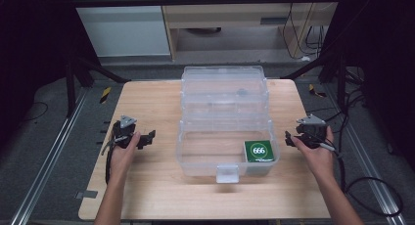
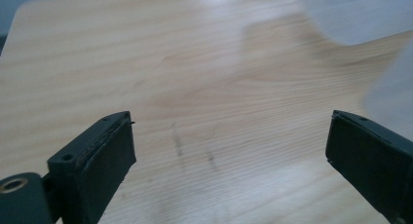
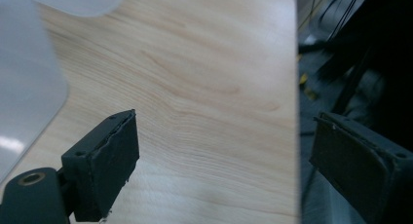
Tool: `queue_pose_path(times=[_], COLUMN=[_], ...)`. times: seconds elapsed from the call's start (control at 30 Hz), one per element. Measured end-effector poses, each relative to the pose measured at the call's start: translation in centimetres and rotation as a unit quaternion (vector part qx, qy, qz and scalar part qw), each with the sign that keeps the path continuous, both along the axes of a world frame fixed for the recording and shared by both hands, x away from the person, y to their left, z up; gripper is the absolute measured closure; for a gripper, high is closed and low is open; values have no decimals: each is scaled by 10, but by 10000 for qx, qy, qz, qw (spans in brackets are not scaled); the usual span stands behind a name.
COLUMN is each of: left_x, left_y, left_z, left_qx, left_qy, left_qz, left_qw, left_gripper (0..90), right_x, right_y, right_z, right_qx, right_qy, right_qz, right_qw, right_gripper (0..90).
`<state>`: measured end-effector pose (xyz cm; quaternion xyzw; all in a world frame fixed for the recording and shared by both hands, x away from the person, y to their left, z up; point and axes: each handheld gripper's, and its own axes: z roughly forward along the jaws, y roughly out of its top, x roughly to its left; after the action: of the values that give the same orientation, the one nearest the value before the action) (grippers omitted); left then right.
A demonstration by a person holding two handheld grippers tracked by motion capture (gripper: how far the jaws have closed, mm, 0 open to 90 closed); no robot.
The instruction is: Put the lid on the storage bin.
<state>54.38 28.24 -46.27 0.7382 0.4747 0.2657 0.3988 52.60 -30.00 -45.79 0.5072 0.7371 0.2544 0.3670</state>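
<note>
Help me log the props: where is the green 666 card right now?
In the high view, the green 666 card lies inside the clear plastic box, in its front right corner, nearer the right gripper than the left gripper.

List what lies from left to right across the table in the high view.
Left gripper → clear plastic box → green card in the box's right corner → right gripper.
</note>
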Motion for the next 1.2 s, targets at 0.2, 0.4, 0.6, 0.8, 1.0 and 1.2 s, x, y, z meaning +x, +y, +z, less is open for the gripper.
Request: queue_pose_path(times=[0.2, 0.4, 0.6, 0.8, 1.0, 1.2], left_x=[-28, -41, -65, -80, -85, -87], left_y=[-31, -44, -69, -86, -103, -127], left_z=[28, 52, 77, 94, 103, 110], left_qx=[369, 779, 1591, 1412, 1336, 1540], left_qy=[-226, 68, 159, -7, 130, 92], left_qz=[-948, -1417, -1720, -2017, -2392, -2691], left_qw=[9946, 9868, 9720, 9692, 9617, 9507], left_gripper=[24, 38, 36, 17, 25, 32], right_x=[-28, -31, -18, -8, -4, 5], right_y=[12, 34, 55, 72, 87, 104], right_z=[55, 98, 115, 138, 162, 171], right_qx=[-574, -654, -756, -872, -1093, -1292], right_qy=[-278, -79, 34, 94, 155, 256], right_qz=[648, 1518, 2151, 2529, 2765, 3024], right_qw=[9959, 9862, 9737, 9635, 9546, 9440], right_gripper=[116, 135, 125, 112, 81, 105])
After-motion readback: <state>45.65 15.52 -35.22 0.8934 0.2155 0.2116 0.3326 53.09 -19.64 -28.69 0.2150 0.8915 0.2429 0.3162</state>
